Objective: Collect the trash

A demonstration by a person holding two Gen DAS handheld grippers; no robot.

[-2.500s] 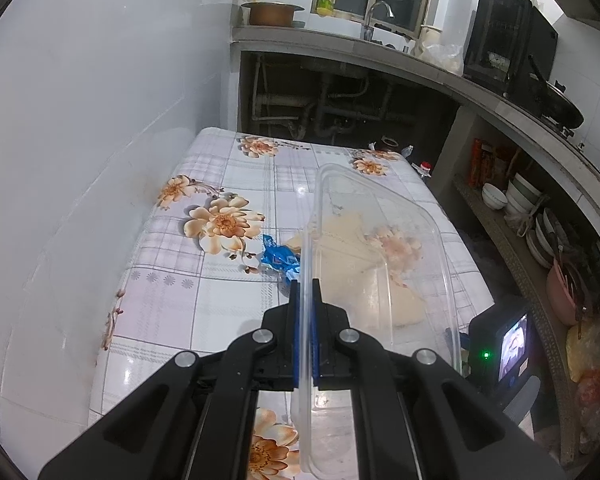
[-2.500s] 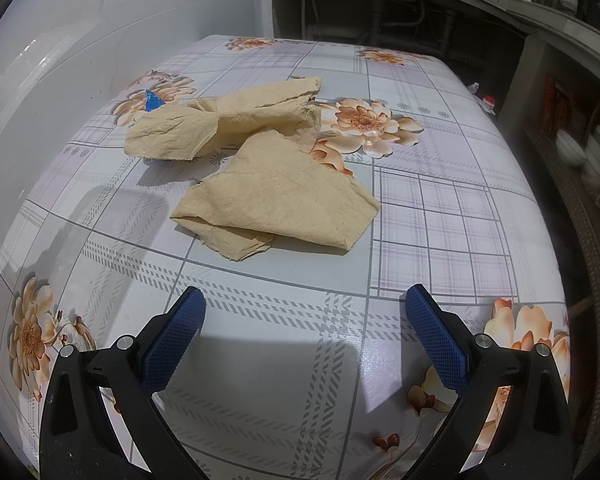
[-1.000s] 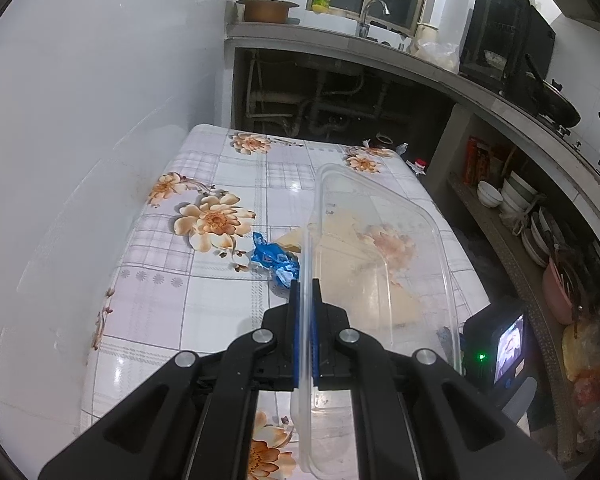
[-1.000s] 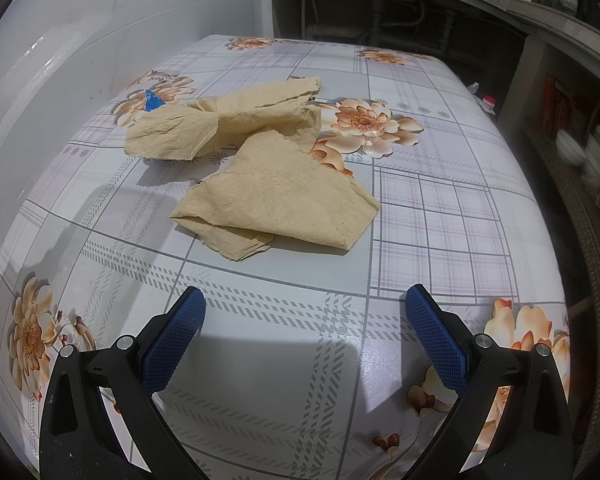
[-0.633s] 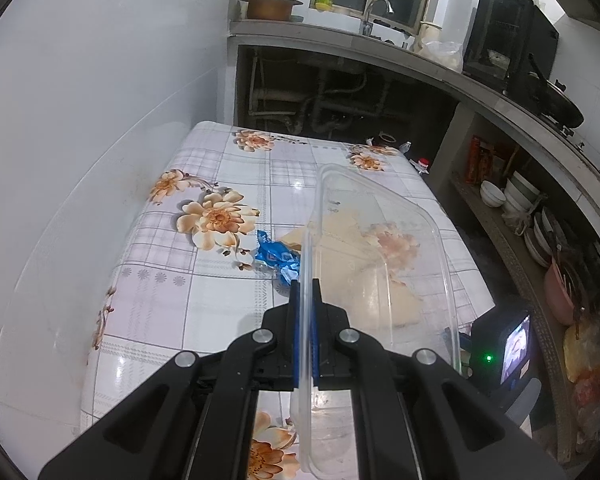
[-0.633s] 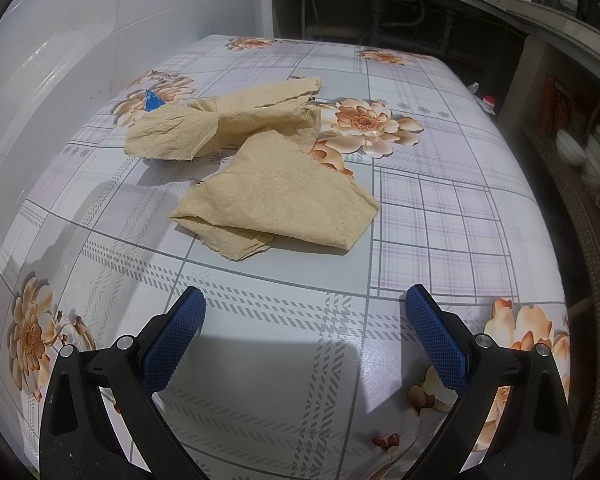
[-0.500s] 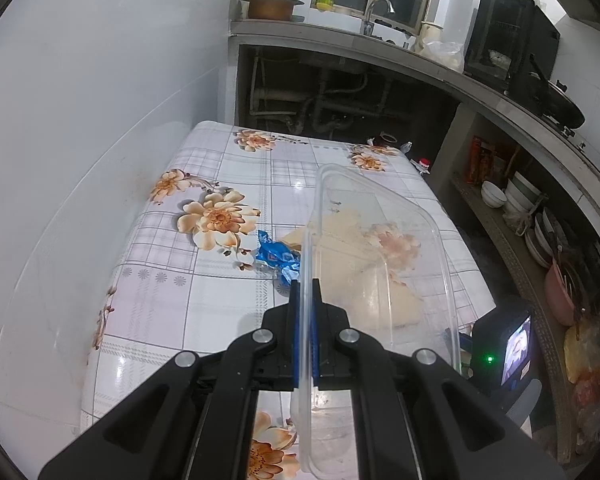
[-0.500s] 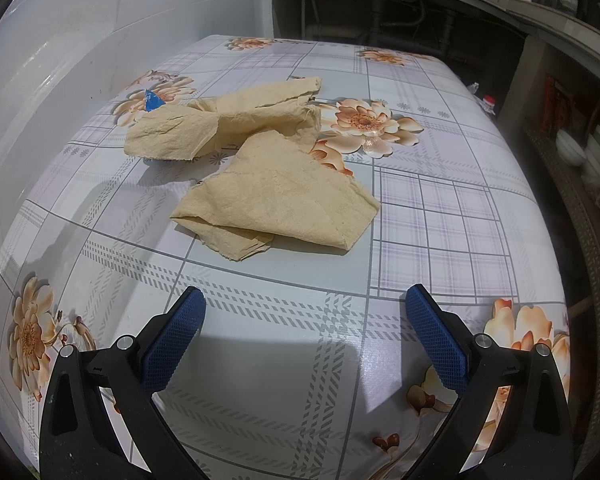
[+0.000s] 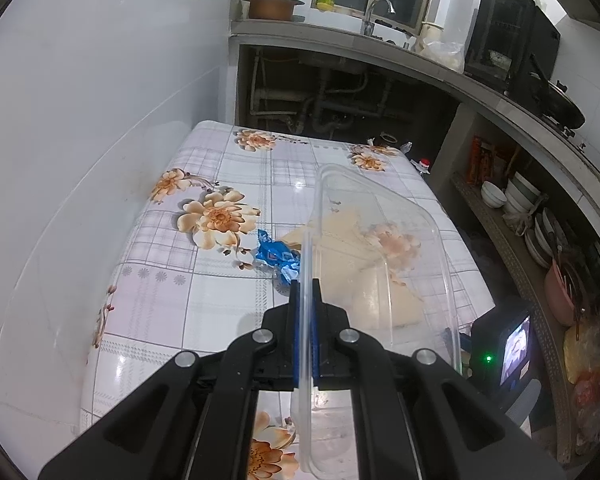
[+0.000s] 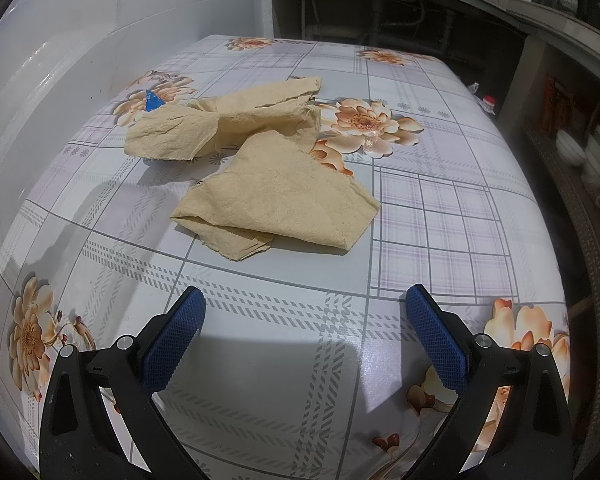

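My left gripper (image 9: 307,286) is shut on the rim of a clear plastic container (image 9: 384,264) and holds it tilted above the table. A blue wrapper (image 9: 275,257) lies on the floral tablecloth (image 9: 220,280) just left of the container. Two crumpled tan paper napkins lie on the table: the near one (image 10: 276,196) and the far one (image 10: 224,120). In the left wrist view they show through the container. A tip of the blue wrapper (image 10: 151,101) peeks from behind the far napkin. My right gripper (image 10: 302,312) is open and empty, low over the table, short of the near napkin.
A white tiled wall (image 9: 100,120) runs along the table's left side. A kitchen counter with a sink (image 9: 376,36) stands behind, with pipes under it. Shelves with bowls and dishes (image 9: 520,200) stand to the right. The right gripper's camera unit (image 9: 508,348) shows at the table's right edge.
The left gripper with the container has swayed slightly, ending about where it was. The right gripper has not moved.
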